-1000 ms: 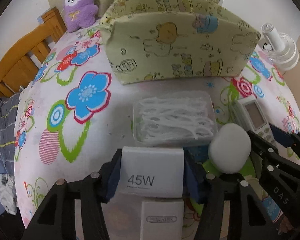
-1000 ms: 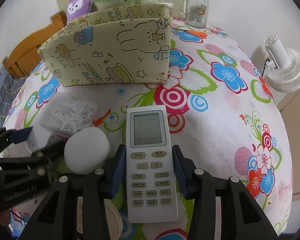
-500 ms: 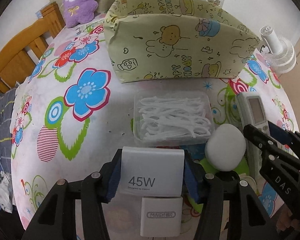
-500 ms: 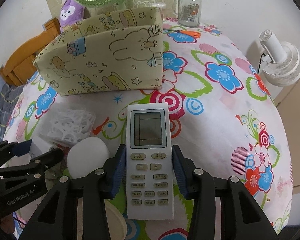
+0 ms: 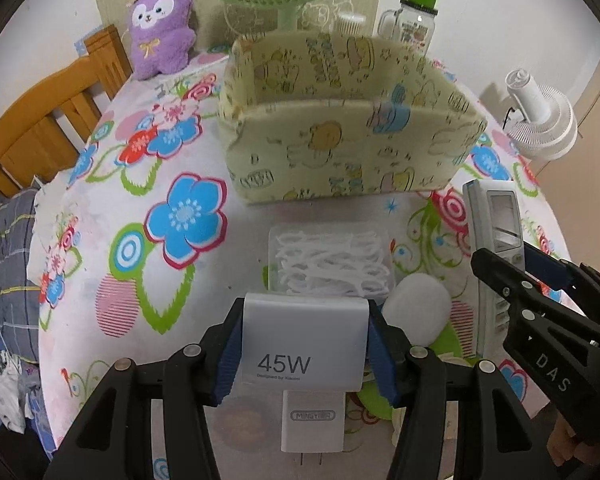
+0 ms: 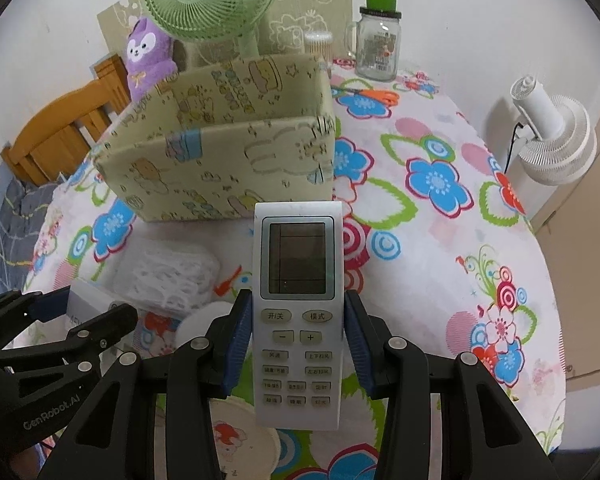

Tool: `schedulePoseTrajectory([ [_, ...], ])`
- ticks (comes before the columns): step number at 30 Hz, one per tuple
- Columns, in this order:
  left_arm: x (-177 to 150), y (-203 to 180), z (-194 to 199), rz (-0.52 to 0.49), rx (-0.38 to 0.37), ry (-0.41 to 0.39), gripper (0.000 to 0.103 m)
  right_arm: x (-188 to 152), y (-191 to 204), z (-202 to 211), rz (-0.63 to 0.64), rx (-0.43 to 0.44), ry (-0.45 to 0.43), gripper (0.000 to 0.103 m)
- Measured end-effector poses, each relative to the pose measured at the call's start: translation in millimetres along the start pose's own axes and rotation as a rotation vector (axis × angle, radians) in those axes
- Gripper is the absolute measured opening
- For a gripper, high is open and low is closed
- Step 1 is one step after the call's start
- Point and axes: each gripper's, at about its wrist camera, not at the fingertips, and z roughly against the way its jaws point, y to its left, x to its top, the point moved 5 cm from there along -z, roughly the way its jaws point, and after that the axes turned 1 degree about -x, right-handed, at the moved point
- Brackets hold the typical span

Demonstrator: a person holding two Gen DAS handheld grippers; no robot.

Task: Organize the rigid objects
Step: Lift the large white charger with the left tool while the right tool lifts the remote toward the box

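Near the flowered tablecloth's (image 6: pixel 440 208) front edge, a charger box (image 5: pixel 305 346) is clamped by the left gripper (image 5: pixel 305 350) and a remote (image 6: pixel 298 312) by the right gripper (image 6: pixel 298 344), probably for the fabric bin (image 6: pixel 228 168).

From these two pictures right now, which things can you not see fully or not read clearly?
- Storage box floor: both views, hidden by its own front wall.
- White round object: left wrist view shows it plain and featureless; in the right wrist view the right gripper covers most of it.
- Remote control lower end: left wrist view, behind the right gripper.
- Charger box small print under "45W": left wrist view, too small.
- Jar label: right wrist view, too small.
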Motion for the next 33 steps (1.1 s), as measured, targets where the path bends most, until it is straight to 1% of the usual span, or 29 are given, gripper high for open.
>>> schedulePoseTrajectory([
  [9,18.4,-1.1,25.1,-0.004,-0.01,-0.044,0.057,23.1,-0.8,28.3,-0.019,-0.006,-0.046,0.048],
  [18,34.6,-13.2,54.8,-0.008,-0.037,-0.098,0.057,39.6,-3.4,56.8,-0.067,-0.011,-0.085,0.048],
  [25,43.7,-11.2,77.9,-0.003,-0.033,-0.135,0.057,52.6,-0.6,83.8,-0.064,-0.023,-0.141,0.048],
  [33,55.7,-10.9,106.0,-0.01,-0.03,-0.182,0.057,63.3,4.8,105.3,-0.089,-0.029,-0.164,0.048],
])
